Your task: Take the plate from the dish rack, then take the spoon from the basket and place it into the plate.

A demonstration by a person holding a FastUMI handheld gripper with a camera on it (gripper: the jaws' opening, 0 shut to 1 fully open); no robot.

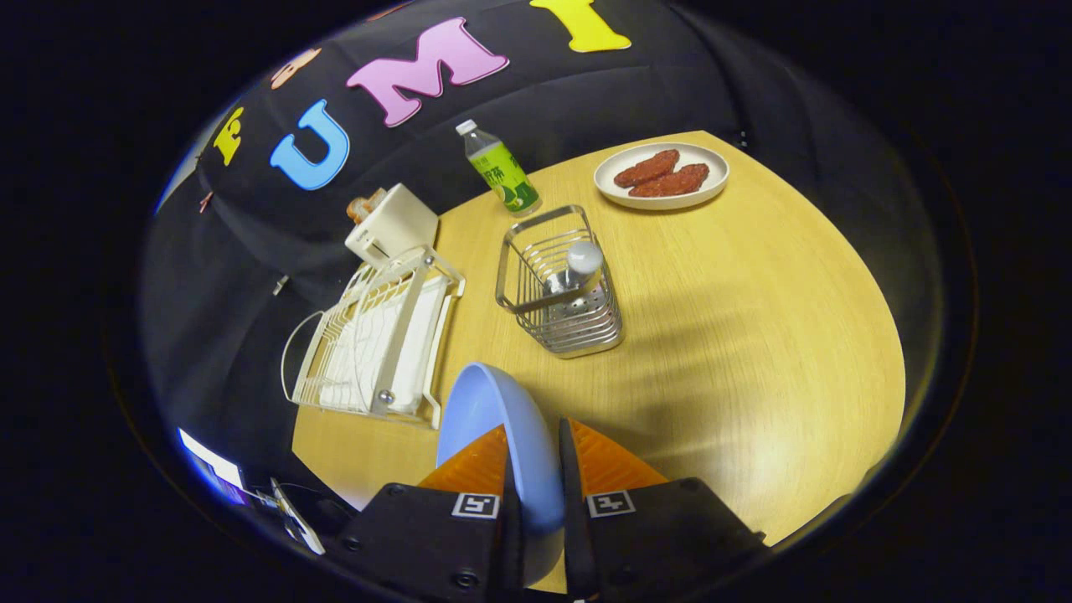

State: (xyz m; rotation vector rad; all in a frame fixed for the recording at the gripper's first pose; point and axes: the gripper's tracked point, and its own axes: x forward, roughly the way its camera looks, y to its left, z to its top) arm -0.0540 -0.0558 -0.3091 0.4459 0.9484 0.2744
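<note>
**Plate is in your tongs, spoon is in the basket**

Your tongs [536, 469] are closed narrow on the light blue plate [494, 419]. The plate stands on its edge between the two fingers [473, 465], and both fingers press on it, one on each face. It is off the dish rack and is held above the wooden desk [754, 335].

I take the wire basket [559, 285] as the landmark. It stands on the desk, beyond your fingers and a little to the right of the plate's upper rim. The spoon [579, 266] is inside this basket; you see its metal rounded end, which rises up to about the basket's rim. The lower part of the spoon is hidden behind the wires, so I cannot tell how it leans.

Left of the basket, well near but apart from it, lies the white dish rack [377, 343]. Its near corner is just beside the plate's left rim. Behind the rack, further from you than the basket's left side, there is a white box-like appliance [392, 224] with something brown in its top; it looks like a toaster, but I am not sure.

Just behind the basket stands a green drink bottle [501, 172] with a white cap, upright. To the right of the basket and further back, well apart from it, a white plate [662, 174] carries two reddish-brown pieces of food [662, 174].
</note>
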